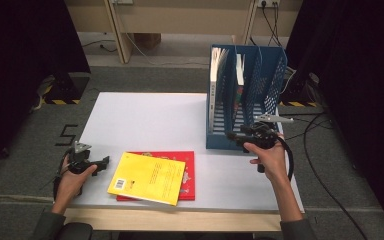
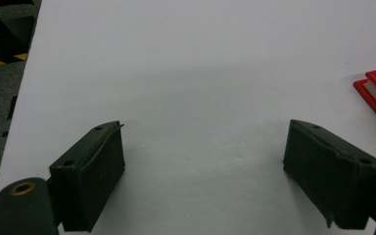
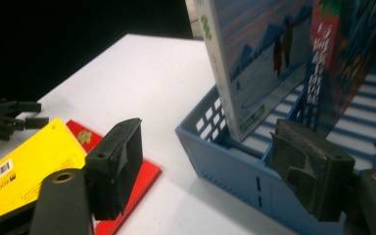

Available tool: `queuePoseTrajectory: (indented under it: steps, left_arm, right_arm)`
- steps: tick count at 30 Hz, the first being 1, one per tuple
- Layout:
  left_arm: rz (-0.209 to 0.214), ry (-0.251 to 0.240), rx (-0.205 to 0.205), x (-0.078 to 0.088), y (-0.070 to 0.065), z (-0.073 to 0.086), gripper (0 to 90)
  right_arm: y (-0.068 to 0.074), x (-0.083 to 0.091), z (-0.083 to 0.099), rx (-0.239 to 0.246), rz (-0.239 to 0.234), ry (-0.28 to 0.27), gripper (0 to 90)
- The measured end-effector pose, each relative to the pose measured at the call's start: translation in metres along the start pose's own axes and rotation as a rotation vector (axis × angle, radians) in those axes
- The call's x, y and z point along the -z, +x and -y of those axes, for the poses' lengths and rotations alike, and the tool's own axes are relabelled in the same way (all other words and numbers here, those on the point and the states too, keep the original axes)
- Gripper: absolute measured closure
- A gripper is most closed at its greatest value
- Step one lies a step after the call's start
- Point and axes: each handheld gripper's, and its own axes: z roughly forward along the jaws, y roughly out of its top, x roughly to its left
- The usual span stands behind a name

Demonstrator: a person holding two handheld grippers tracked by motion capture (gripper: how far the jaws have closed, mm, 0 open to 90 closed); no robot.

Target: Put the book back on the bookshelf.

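A yellow book (image 1: 147, 178) lies on top of a red book (image 1: 187, 172) near the table's front edge. A blue file rack (image 1: 245, 97) stands at the right, with two books (image 1: 215, 85) upright in its left slots. My left gripper (image 1: 100, 164) rests on the table left of the yellow book, open, with bare table between its jaws (image 2: 205, 166). My right gripper (image 1: 232, 136) hovers at the rack's front edge, open and holding nothing (image 3: 205, 161). One upright book (image 3: 254, 68) leans just beyond its jaws. The yellow book (image 3: 29, 166) and red book (image 3: 137, 181) lie to its left.
The white table (image 1: 145, 120) has bare room at the left and back. The rack's right slots (image 1: 272, 85) hold nothing. Cables (image 1: 320, 165) trail over the carpet to the right. Dark curtains stand on both sides.
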Motion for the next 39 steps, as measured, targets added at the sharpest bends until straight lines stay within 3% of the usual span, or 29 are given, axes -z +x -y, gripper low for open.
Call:
queuePoseTrajectory:
  steps: [17, 26, 39]
  left_arm:
    - [0.0, 0.0, 0.0, 0.0, 0.0, 0.0, 14.1]
    - [0.002, 0.0, 0.001, 0.0, 0.0, 0.0, 14.1]
    - [0.001, 0.0, 0.0, 0.0, 0.0, 0.0, 14.1]
  right_arm:
    - [0.009, -0.007, 0.022, -0.003, -0.019, 0.027, 22.3]
    - [0.012, -0.015, 0.034, -0.023, -0.033, 0.059, 20.2]
    - [0.017, -0.029, 0.055, -0.006, -0.039, 0.125, 18.0]
